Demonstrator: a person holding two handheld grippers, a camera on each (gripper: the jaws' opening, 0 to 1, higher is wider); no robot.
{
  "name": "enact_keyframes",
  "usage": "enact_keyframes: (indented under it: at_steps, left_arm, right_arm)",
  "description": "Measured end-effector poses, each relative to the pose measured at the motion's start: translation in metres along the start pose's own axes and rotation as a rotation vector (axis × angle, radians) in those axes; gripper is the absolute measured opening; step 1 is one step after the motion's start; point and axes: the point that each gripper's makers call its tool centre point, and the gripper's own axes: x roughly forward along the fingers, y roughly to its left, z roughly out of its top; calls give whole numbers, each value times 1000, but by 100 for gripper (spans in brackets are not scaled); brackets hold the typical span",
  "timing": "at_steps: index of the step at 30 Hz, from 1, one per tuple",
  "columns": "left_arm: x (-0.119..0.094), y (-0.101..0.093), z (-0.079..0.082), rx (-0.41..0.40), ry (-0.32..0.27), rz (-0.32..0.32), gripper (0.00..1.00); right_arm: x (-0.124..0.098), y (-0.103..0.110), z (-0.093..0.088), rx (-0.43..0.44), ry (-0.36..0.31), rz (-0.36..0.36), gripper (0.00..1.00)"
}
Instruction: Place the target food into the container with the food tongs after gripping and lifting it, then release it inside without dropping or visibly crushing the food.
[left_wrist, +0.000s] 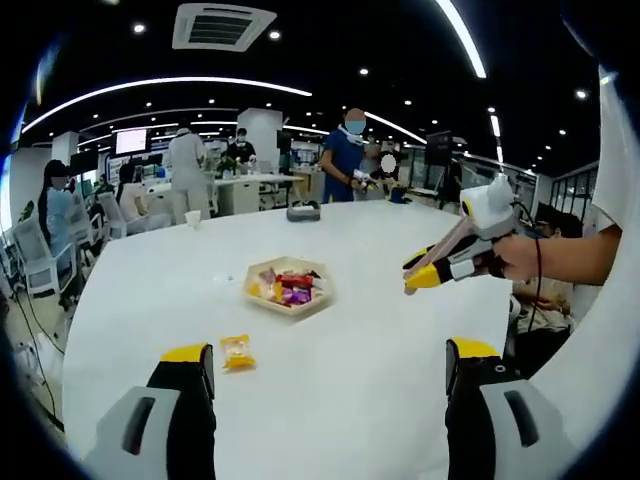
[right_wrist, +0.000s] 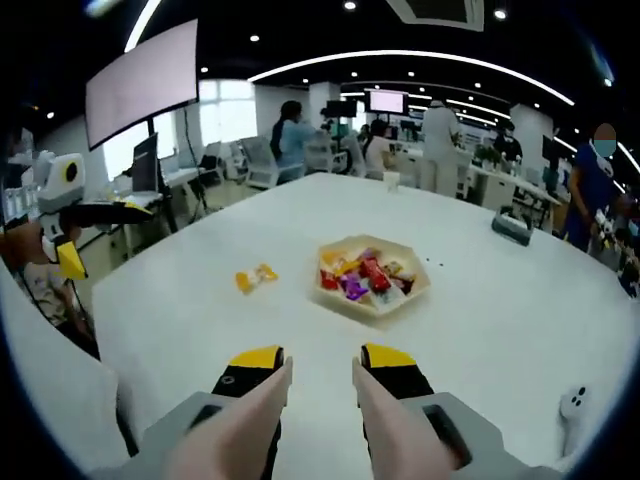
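A shallow hexagonal wooden tray (left_wrist: 290, 309) (right_wrist: 376, 311) full of colourful wrapped candies sits in the middle of the white table. A loose yellow candy packet (left_wrist: 237, 352) (right_wrist: 255, 278) lies on the table beside it, nearer to me. My left gripper (left_wrist: 328, 362) is wide open above the near table edge, with nothing between its yellow-tipped jaws. It also appears at the left of the right gripper view as the left gripper (right_wrist: 100, 235). My right gripper (right_wrist: 322, 362) has a narrow gap and holds nothing. A hand holds this right gripper (left_wrist: 420, 272) in the air to the right of the tray.
A dark device (left_wrist: 303, 212) (right_wrist: 510, 228) and a paper cup (left_wrist: 192, 218) (right_wrist: 391, 180) stand at the table's far side. A small white controller (right_wrist: 575, 405) lies near the right edge. Several people, chairs and desks fill the office behind.
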Motion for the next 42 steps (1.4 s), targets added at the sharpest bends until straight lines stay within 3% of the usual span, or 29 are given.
enact_keyframes:
  at_steps: [4,11,16,19,28,34,42]
  left_arm:
    - [-10,13,1,50,4,-14,97]
    - [-29,29,-3,55,-7,-26,97]
    - [-31,29,-8,32,-27,-53,97]
    - [-32,22,-10,68,-23,-108,97]
    - [-41,30,-16,70,-35,-139,97]
    - [-49,32,-22,67,-35,-131,96]
    - [-65,50,-29,34,-37,-70,97]
  right_arm:
    - [5,12,12,25,-6,-20,30]
    - [15,34,35,28,-26,-38,30]
    - [21,47,44,24,-19,-38,30]
    - [26,52,54,19,-23,-52,30]
    - [40,55,75,-11,-15,-64,30]
    - [54,48,86,6,-28,-82,30]
    - [85,51,91,4,1,-65,30]
